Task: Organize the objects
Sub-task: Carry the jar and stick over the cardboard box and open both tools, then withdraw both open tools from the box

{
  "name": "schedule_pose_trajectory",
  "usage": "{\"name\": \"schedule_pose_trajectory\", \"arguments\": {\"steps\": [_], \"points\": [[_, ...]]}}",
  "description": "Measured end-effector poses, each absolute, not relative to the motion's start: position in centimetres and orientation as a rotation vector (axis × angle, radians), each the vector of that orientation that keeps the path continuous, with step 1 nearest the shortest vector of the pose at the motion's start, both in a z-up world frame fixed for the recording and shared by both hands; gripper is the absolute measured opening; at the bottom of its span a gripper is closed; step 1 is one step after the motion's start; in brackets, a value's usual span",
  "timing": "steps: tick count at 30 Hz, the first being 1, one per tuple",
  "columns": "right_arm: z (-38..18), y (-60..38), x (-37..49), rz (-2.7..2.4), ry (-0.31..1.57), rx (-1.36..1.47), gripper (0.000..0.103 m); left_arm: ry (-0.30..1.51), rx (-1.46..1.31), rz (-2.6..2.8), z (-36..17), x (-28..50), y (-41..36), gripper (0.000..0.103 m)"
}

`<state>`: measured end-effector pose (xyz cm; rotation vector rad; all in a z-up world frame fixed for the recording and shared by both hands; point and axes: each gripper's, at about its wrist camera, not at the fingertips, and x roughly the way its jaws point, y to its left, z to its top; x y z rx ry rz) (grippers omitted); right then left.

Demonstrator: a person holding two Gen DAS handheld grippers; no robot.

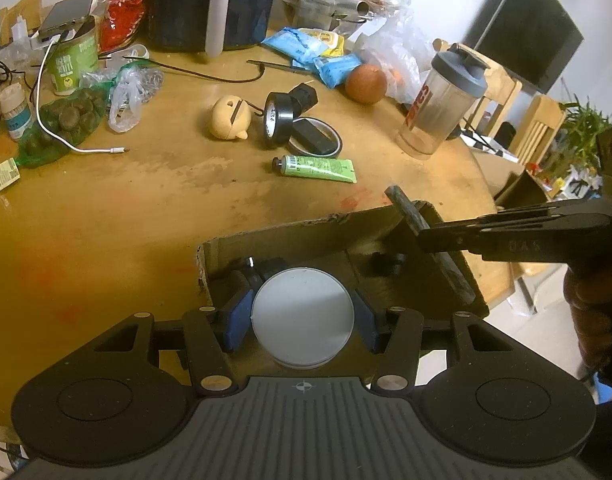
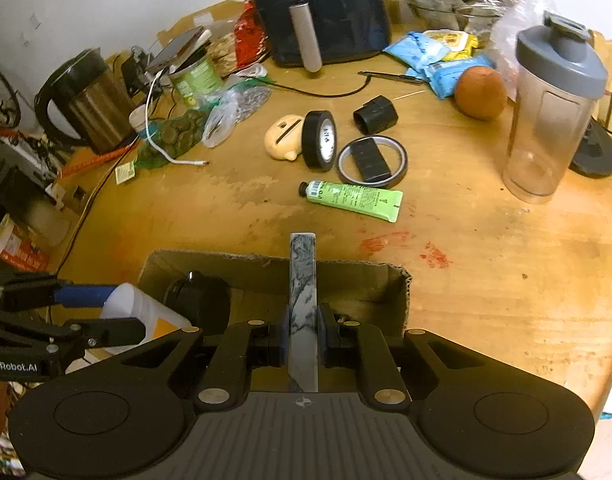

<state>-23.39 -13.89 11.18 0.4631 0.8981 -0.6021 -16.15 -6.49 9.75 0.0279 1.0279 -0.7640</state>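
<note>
The wooden counter (image 2: 486,280) stretched out ahead of both grippers, crowded at its far side. An air fryer (image 2: 318,12) stood farthest ahead, with a kettle (image 2: 85,100) off to the left and a clear shaker bottle (image 2: 554,120) ahead and to the right of the right gripper. Directly under both grippers sat an open cardboard box (image 2: 265,280), its far wall just ahead of the fingertips.

The left gripper (image 1: 301,312) was closed on a white jar (image 1: 302,314), its blue pads pressed against either side of the round body, with the jar held over the left part of the box. The right gripper (image 2: 303,336) was clamped narrowly on a flat marbled slab (image 2: 303,300), which stood on edge between the pads and reached forward past the box's far wall.

Ahead of the box lay a green tube (image 2: 354,200) on its side. Just beyond it rested a clear tape ring (image 2: 372,160) with a small black block inside, and a black tape roll (image 2: 320,140) stood on edge, touching a cream-coloured toy (image 2: 283,138). A black cap (image 2: 376,114) lay behind these, and an orange (image 2: 480,92) sat farther right, beside the shaker bottle.
</note>
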Motion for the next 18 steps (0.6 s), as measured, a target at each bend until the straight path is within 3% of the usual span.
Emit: {"name": "schedule_pose_trajectory", "arguments": {"steps": [3,8,11,14,18], "points": [[10.6,-13.4,-22.6,-0.577,0.954,0.415,0.018,1.031,0.046,-0.759,9.6,-16.2,-6.7,0.053],[10.4,-12.6,-22.1,-0.572,0.964,0.359,0.069,0.998,0.044,-0.768,10.2,-16.2,-6.7,0.053],[10.8,-12.6,-22.0,-0.571,0.939,0.352,0.086,0.981,0.034,-0.767,10.7,-15.7,-6.8,0.053],[11.1,-12.9,-21.7,-0.584,0.917,0.343,0.094,0.969,0.02,-0.761,11.1,-15.2,-6.9,0.053],[11.4,-13.4,-21.5,-0.594,0.908,0.326,0.098,0.957,0.01,-0.757,11.4,-14.7,-7.0,0.053]]}}
